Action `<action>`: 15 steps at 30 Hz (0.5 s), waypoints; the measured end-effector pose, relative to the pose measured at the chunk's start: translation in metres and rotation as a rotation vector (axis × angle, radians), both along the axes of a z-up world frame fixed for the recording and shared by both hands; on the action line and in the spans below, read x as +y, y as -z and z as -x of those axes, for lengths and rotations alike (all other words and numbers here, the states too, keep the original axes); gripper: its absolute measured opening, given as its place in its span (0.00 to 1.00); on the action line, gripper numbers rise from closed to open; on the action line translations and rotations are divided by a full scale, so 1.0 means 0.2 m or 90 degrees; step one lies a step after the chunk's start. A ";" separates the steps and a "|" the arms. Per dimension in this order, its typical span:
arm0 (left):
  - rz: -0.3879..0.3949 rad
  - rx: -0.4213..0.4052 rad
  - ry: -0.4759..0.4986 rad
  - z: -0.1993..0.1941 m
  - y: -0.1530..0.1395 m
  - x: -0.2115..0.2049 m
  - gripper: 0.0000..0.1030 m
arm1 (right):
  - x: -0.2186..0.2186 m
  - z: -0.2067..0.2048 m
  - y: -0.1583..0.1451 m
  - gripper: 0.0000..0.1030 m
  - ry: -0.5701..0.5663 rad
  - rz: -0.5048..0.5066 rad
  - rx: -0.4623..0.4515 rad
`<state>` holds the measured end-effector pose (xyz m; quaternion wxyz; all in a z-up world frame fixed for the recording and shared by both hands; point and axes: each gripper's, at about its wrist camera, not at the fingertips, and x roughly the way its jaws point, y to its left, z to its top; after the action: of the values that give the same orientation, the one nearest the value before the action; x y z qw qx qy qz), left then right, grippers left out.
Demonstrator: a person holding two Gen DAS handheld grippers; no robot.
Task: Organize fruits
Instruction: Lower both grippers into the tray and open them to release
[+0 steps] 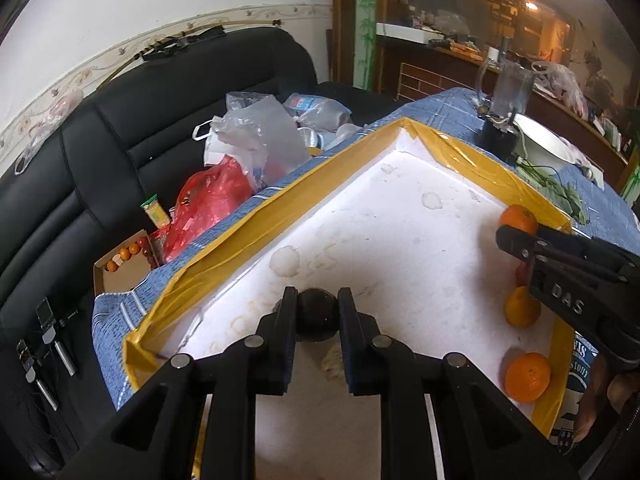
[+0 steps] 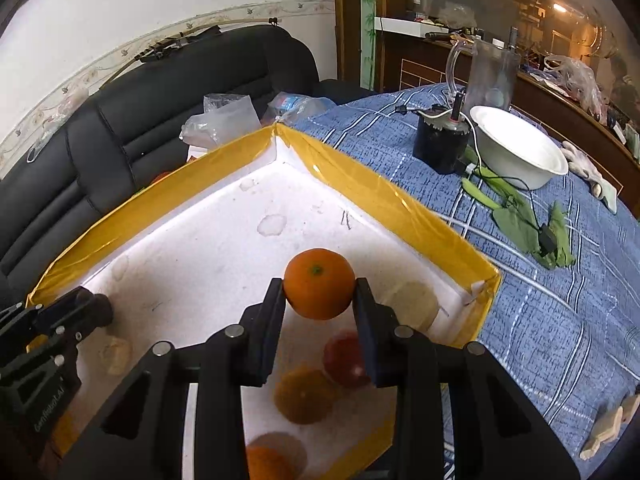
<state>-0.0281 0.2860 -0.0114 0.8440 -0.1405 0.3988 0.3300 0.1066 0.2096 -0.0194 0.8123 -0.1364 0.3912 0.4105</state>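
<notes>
A white foam box (image 1: 248,224) with a yellow taped rim (image 2: 384,196) lies on the blue checked cloth. My left gripper (image 1: 317,298) is shut on a dark round fruit (image 1: 316,316), held just above the box floor near its left side. Over the box's right side, my right gripper (image 2: 319,285) is shut on an orange (image 2: 319,284), also seen as an orange (image 1: 518,218) in the left wrist view. Beneath it lie a red apple (image 2: 346,354) and two oranges (image 2: 304,394) (image 2: 268,462) along the right wall. The left gripper's tip (image 2: 92,308) shows at the left.
On the cloth to the right stand a white bowl (image 2: 520,152), a black blender base (image 2: 440,144) with a clear jug (image 2: 492,76), and green leaves (image 2: 520,224). A black sofa (image 1: 120,120) behind holds plastic bags (image 1: 248,140) and a carton of small fruit (image 1: 124,256).
</notes>
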 end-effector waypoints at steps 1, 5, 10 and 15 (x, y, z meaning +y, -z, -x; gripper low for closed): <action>-0.001 0.003 0.004 -0.01 0.00 -0.01 0.17 | 0.01 -0.01 0.00 0.36 0.000 0.002 0.000; -0.005 0.010 0.024 -0.03 0.01 -0.05 0.17 | 0.04 -0.04 0.01 0.36 -0.006 0.015 0.004; -0.010 0.018 0.038 -0.05 0.02 -0.08 0.17 | 0.05 -0.05 0.05 0.36 -0.010 0.028 0.006; -0.012 0.025 0.045 -0.08 0.03 -0.09 0.17 | 0.06 -0.07 0.06 0.36 -0.003 0.034 0.011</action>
<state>-0.0128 0.2680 -0.0167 0.8483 -0.1116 0.4170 0.3067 0.1206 0.2208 -0.0320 0.8039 -0.1553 0.4089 0.4031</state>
